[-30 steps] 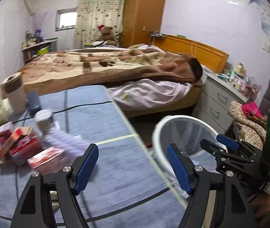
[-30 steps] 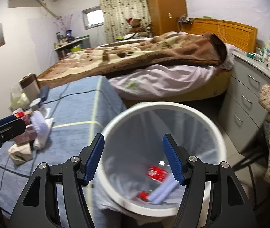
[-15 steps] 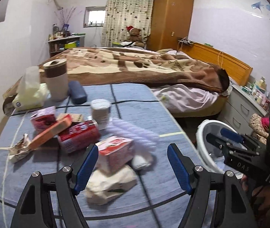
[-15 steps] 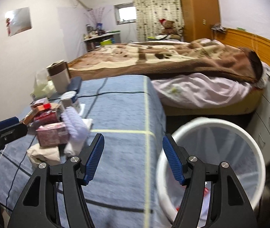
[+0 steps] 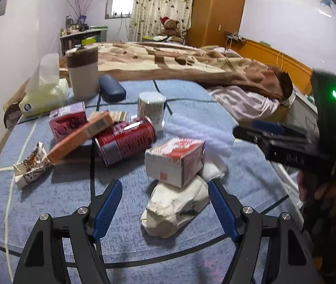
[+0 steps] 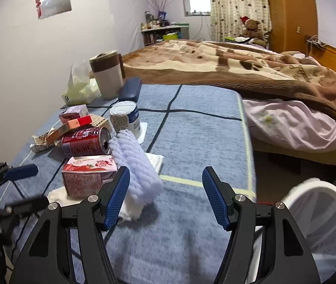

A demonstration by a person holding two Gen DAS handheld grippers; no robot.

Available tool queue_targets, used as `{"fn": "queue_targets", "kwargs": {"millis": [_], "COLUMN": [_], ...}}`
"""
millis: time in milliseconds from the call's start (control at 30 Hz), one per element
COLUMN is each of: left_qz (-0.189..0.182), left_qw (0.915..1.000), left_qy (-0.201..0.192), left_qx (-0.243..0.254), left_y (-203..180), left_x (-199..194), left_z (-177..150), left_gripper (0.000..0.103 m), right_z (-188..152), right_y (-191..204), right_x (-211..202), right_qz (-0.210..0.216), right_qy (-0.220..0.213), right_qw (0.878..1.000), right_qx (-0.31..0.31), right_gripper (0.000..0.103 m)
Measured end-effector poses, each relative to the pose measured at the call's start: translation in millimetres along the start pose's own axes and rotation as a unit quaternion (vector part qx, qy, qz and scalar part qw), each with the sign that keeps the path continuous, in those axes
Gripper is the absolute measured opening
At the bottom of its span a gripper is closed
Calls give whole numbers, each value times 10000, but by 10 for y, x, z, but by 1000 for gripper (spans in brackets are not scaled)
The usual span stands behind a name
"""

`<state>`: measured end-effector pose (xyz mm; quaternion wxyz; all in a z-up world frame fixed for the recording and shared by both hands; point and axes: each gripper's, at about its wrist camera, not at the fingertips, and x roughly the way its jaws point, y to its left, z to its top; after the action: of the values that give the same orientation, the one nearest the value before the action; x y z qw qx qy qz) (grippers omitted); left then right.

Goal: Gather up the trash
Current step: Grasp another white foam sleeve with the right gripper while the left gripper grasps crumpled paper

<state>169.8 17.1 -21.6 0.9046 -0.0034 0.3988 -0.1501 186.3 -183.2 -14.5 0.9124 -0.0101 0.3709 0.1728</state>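
Note:
Trash lies piled on a blue checked table [image 5: 61, 196]. A crumpled white paper bag [image 5: 175, 208] sits between the open, empty jaws of my left gripper [image 5: 165, 203], with a red-and-white carton [image 5: 175, 158] resting on it. Behind lie a red can [image 5: 125, 139], an orange box [image 5: 78, 137], a pink carton [image 5: 67, 120] and a brown wrapper [image 5: 29, 168]. My right gripper [image 6: 165, 194] is open and empty, its left finger beside the white foam net [image 6: 134, 163]. The carton [image 6: 87, 175] and can [image 6: 85, 143] also show there. The white bin [image 6: 319, 215] stands below the table's right edge.
A beige and brown jug [image 5: 82, 71], a tissue pack [image 5: 42, 92], a dark blue case [image 5: 112, 88] and a white cup [image 5: 151, 106] stand at the table's back. A bed with a brown blanket [image 6: 239, 64] lies beyond.
Both grippers have swung left from the bin to the trash pile. The left gripper has closed in on the paper bag and carton; the right one now faces the foam net.

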Motion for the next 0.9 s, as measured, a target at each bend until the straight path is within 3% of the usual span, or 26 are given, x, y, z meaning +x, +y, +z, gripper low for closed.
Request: {"fn": "queue_targets", "kwargs": {"millis": [333,733,900], "left_qz": [-401,-266,-375], "left_qw": [9982,9974,9968], "left_qy": [423,575,649], "left_qx": [104,332,285], "left_y": [77,34,39], "left_x": [327,552,588], "left_z": [-64,-66,-74], "left_gripper": [76,77,77], "right_z": [122,159,157], "right_y": [128,187,201], "right_x": [271,501,521], "right_qz": [396,583,658], "right_qy": [341,671,709], "right_qw": [9983,9957,9950], "right_qx": [-250,-273,-243], "right_gripper": [65,65,47]}}
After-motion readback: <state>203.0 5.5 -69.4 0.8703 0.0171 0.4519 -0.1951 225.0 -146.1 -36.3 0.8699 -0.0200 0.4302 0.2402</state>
